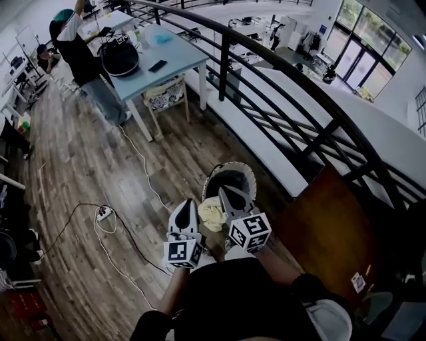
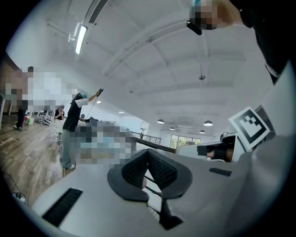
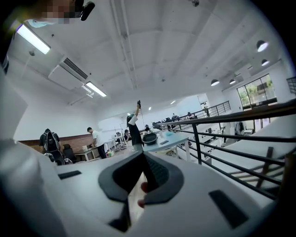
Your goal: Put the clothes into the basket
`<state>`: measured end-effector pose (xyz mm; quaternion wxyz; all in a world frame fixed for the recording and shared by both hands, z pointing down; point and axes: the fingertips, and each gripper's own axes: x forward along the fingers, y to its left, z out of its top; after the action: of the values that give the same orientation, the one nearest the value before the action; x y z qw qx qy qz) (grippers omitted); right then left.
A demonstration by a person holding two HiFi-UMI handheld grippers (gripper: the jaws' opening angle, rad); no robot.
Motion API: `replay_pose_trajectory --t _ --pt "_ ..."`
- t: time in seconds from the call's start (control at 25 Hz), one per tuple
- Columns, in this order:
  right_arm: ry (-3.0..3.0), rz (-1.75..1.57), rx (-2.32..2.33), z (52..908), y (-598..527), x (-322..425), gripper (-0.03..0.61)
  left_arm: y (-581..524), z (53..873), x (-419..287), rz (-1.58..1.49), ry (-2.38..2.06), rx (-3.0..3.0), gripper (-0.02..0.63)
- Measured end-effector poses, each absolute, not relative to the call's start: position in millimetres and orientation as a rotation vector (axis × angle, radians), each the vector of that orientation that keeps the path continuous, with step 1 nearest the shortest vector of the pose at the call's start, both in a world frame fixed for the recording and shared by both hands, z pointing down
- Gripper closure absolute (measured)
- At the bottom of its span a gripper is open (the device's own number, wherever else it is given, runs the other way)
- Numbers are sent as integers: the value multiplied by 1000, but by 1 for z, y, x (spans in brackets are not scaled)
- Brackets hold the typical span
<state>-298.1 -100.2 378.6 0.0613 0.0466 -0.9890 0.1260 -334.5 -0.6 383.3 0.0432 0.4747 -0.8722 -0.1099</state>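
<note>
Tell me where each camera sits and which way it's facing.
Head view: on the person's head, steeply down at floor, basket, left gripper, right gripper; torso shows.
Left gripper view: on that gripper, roughly level across the room; shut jaws, wearer's head above.
Right gripper view: on that gripper, roughly level toward table and railing; shut jaws show.
Shared: both see the standing person with raised arm.

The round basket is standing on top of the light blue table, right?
Not quite. The head view shows the basket standing on the wooden floor near the railing, not on the light blue table, which is farther away.
</note>
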Motion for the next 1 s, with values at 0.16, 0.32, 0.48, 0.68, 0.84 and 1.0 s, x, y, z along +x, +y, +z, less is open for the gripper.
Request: replay_pose_trajectory --t 0.16,0.32,0.48,0.68,0.84,1.0 --pt "-3017 353 87 353 -92 -294 569 0 371 -324 -321 -2677 1460 601" --pt "-3041 308 50 330 -89 -299 569 -3 355 -328 -296 -2701 1473 601" --pt "-3052 286 22 317 -90 -304 569 -5 339 -334 -293 -2734 1482 601" --pt "-3057 292 -23 311 -84 -311 569 -8 330 -335 -275 -2746 1490 601" --pt "-3033 313 -43 317 -81 -314 569 -13 329 -335 -256 -2740 1511 601" --pt "-3018 316 -54 317 -83 -316 569 -18 323 -336 -258 -2748 1522 601"
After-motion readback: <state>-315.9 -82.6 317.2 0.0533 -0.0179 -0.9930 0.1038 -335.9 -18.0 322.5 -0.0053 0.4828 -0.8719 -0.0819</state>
